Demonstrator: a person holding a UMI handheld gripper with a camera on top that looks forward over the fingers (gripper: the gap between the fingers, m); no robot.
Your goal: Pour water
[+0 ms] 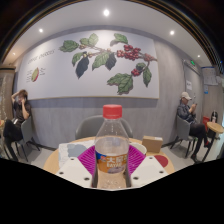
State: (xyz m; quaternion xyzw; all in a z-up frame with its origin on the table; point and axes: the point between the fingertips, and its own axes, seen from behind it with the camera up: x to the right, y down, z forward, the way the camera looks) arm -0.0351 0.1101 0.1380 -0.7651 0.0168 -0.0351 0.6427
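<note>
Gripper [112,172]: white two-finger unit, its fingers lying either side of a water bottle, the magenta pads [90,157] showing behind the bottle at both flanks. The fingers appear to be pressing on the bottle body, so the gripper is reading as clamped on it, though the contact lines themselves are partly hidden by the bottle.

Water bottle [112,148]: clear plastic, red cap [113,111], orange-and-white label, standing upright between the fingers. The cap is sitting in place on the neck. Water level inside is not legible.

Table [55,157]: pale round top, showing just beyond the fingers. A small tan box-like item [152,144] is resting on it to the right of the bottle; a pale object [73,150] is lying to the left, too indistinct to name. No cup or receiving vessel is showing.

Chair [90,126]: grey backrest rising beyond the table.

Seated persons: one [18,108] at the far left, one [187,108] at the far right, both well apart from the table.

Wall mural [108,57]: coffee branch with green leaves and red berries, on the far wall.

Task status, as judged: the bottle is being held but is untilted and capped, so pouring is not yet begun; uncapping, finding a vessel and tipping all remain.
</note>
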